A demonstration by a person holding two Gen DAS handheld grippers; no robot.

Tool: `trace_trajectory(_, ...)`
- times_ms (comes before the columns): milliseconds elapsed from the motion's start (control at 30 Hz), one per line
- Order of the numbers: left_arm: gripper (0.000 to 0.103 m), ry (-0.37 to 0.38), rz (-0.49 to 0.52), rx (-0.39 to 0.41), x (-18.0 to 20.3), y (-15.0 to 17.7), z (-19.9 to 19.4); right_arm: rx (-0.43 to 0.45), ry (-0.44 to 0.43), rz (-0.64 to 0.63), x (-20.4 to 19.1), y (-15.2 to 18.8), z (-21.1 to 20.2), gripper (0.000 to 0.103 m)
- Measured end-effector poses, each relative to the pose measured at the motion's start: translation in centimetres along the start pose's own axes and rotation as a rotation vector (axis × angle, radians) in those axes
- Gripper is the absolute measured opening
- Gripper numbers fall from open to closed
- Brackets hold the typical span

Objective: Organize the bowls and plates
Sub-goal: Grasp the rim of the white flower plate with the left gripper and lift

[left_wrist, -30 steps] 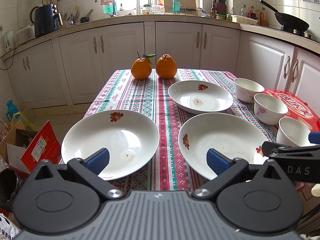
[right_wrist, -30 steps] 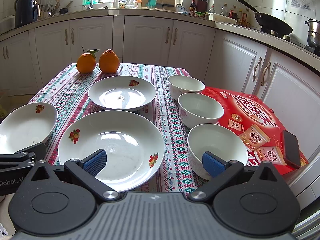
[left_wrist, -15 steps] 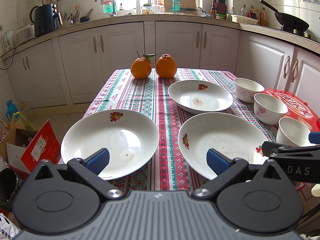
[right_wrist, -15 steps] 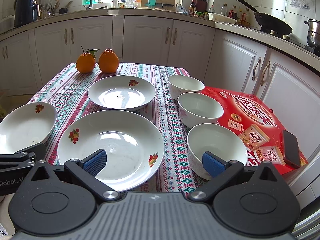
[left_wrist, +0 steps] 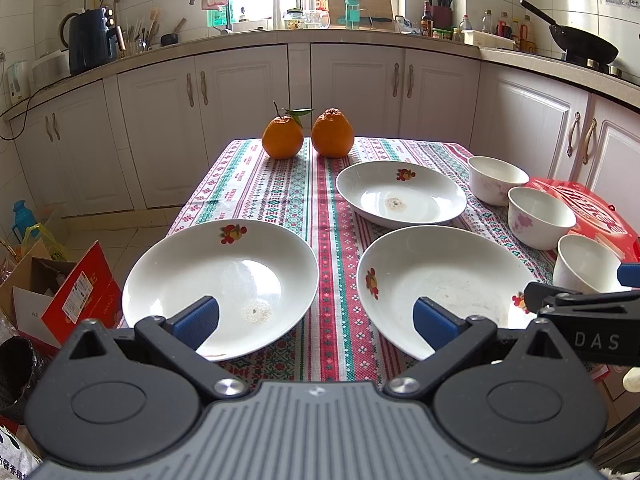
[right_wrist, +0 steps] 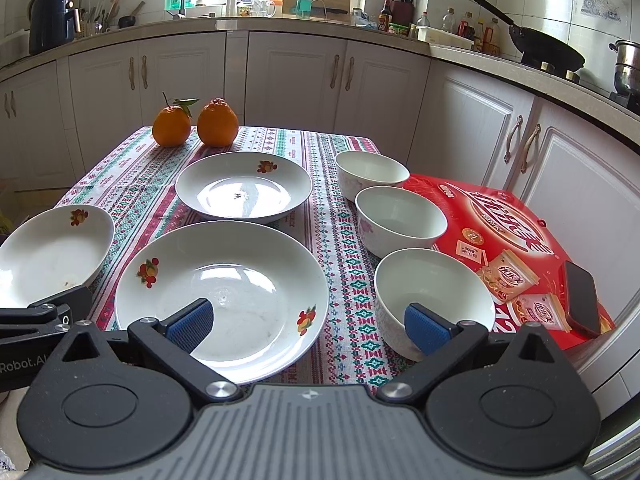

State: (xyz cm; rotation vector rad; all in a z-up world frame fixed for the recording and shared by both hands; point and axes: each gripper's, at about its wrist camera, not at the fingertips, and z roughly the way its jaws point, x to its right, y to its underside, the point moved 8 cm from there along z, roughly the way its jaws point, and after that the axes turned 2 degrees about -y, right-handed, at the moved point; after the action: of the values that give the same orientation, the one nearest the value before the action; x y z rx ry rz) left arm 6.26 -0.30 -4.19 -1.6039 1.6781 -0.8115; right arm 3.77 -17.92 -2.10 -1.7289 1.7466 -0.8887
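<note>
Three white plates with fruit prints lie on the patterned tablecloth: a near-left plate (left_wrist: 224, 280) (right_wrist: 48, 252), a near-middle plate (left_wrist: 444, 284) (right_wrist: 224, 292) and a far plate (left_wrist: 400, 196) (right_wrist: 244, 188). Three white bowls stand in a row on the right: near bowl (right_wrist: 432, 292) (left_wrist: 588, 260), middle bowl (right_wrist: 400, 216) (left_wrist: 540, 216), far bowl (right_wrist: 370, 172) (left_wrist: 496, 178). My left gripper (left_wrist: 316, 320) is open and empty, low at the table's front, between the two near plates. My right gripper (right_wrist: 308, 320) is open and empty, between the middle plate and the near bowl.
Two oranges (left_wrist: 306, 134) (right_wrist: 194, 122) sit at the table's far end. A red box (right_wrist: 508, 248) with snack packets and a black phone (right_wrist: 582, 298) lies on the right. White cabinets ring the table. Cardboard boxes (left_wrist: 60, 292) stand on the floor at left.
</note>
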Motion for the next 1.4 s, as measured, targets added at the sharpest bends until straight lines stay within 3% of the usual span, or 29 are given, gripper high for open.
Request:
trace_trajectory(267,0.102,0.023,0.03,0.014,0.3,-0.3,0.0,0.001,-0.024,-0.012,0.0,-0.5,0.3,0.103)
trace_trajectory(567,0.102,-0.019,0.057,0.045,-1.9,-1.4,0.3,0.079,-0.06,-0.052,0.5,-3.5,0.4,0.103)
trace_trajectory(800,0.102,-0.075,0.095,0.014,-5.5,-0.8,1.3,0.141,-0.202,-0.025,1.2,-7.9,0.5,0.103)
trace_trajectory(1067,0.102,-0.039,0.113,-0.09,-8.3,2.8,2.4,0.083,-0.396,-0.091,-2.8,-8.8,2.5,0.103)
trace_trajectory(1233,0.102,-0.024,0.11,-0.147,-9.2,4.6,3.7,0.047,-0.463,-0.133,-5.3,-8.5,3.8,0.103)
trace_trajectory(1400,0.102,0.002,0.105,-0.17,-9.8,5.1,5.3,0.017,-0.473,-0.157,-6.9,-9.0,5.2,0.103)
